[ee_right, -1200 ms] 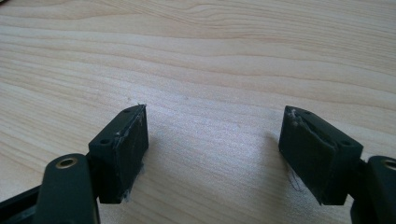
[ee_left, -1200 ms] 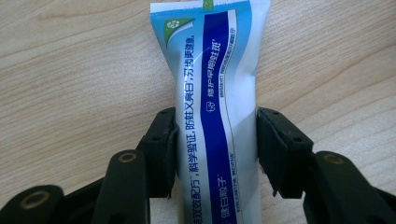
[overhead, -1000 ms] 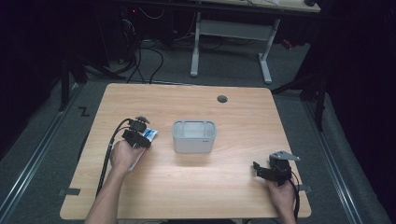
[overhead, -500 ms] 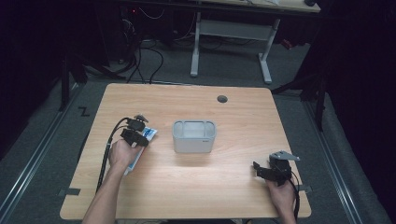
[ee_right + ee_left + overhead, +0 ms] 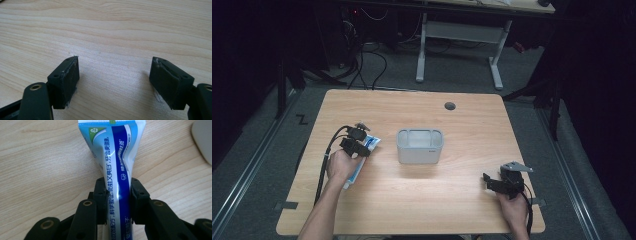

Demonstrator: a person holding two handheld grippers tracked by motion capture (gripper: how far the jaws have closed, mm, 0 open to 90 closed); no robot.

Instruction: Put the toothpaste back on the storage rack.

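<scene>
Dark floor and cables surround my pale wooden worktop (image 5: 412, 210), with a second desk's white legs (image 5: 459, 50) standing beyond its far edge.

My left hand-held gripper (image 5: 354, 145) sits toward the left side of the worktop, its two black jaws closed on a toothpaste tube (image 5: 116, 170). In the left gripper view the pads (image 5: 100, 192) press against both sides of the tube's narrower part, and the tube widens away from me to its flat crimped end, blue and white with a green patch and printed characters running along it. From the high view the tube (image 5: 371, 144) pokes out past the jaws toward the middle of the worktop, while its other end shows below my left hand (image 5: 342, 165). A black cable (image 5: 323, 165) loops from the gripper back along my forearm.

Just to the right of the tube's tip, apart from it, stands a grey rectangular container (image 5: 420, 146) near the centre of the worktop; its pale rounded corner (image 5: 203, 140) shows at the right edge of the left gripper view.

My right hand-held gripper (image 5: 494, 181) rests well apart at the near right corner, jaws spread wide with nothing between them; the right gripper view shows bare wood grain between the two pads (image 5: 66, 77). A grey plate (image 5: 514, 167) tops it.

A round dark grommet hole (image 5: 450, 106) sits near the far edge.
</scene>
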